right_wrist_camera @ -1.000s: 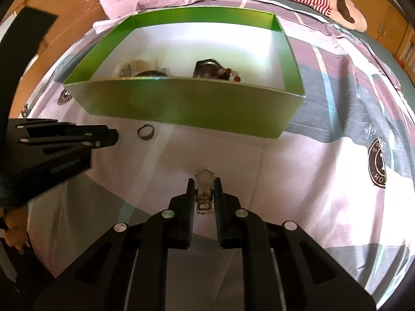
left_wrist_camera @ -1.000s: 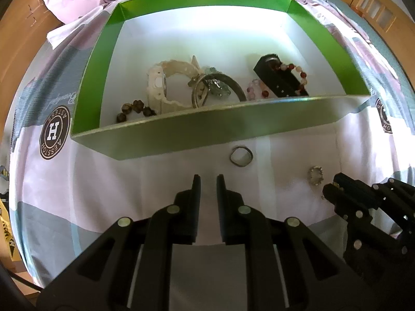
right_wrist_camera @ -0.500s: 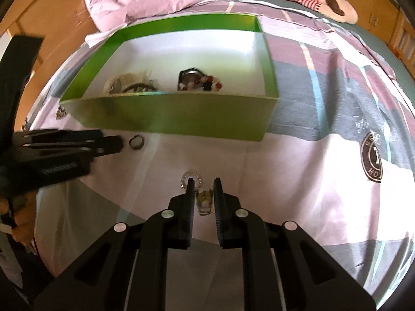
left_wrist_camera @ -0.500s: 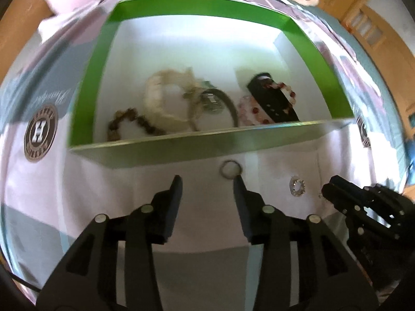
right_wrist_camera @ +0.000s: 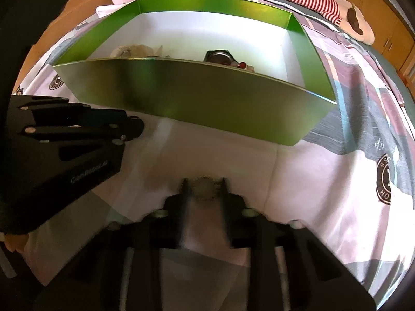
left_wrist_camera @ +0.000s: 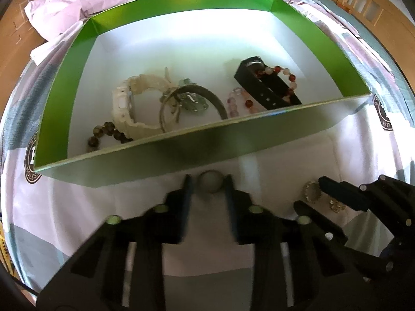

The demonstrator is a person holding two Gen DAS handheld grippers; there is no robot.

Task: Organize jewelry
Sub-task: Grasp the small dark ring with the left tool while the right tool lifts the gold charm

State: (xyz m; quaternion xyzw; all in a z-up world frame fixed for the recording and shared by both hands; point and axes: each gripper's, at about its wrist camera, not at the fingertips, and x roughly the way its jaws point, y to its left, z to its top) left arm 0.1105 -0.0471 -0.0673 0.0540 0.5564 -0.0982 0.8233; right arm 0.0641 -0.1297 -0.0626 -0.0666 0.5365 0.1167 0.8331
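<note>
Left wrist view: the left gripper (left_wrist_camera: 207, 185) sits at lower centre, jaws spread wide around a plain ring (left_wrist_camera: 210, 181) lying on the bedsheet (left_wrist_camera: 77, 207); contact cannot be confirmed through the motion blur. The green box (left_wrist_camera: 181, 153) fills the upper frame. Inside it lie a white watch (left_wrist_camera: 129, 103), a dark bangle (left_wrist_camera: 207, 96), a black watch (left_wrist_camera: 267, 88) and beaded bracelets, partly cut off by the near wall. At lower right, the right gripper (left_wrist_camera: 315, 195) partly covers a sparkly ring (left_wrist_camera: 311, 191).

Right wrist view: the right gripper (right_wrist_camera: 203, 185) has its jaws released, flanking the blurred sparkly ring (right_wrist_camera: 203, 188). The box's (right_wrist_camera: 207, 98) near wall hides most of its contents. The left gripper (right_wrist_camera: 135, 127) enters at middle left, its tips hiding the plain ring.
</note>
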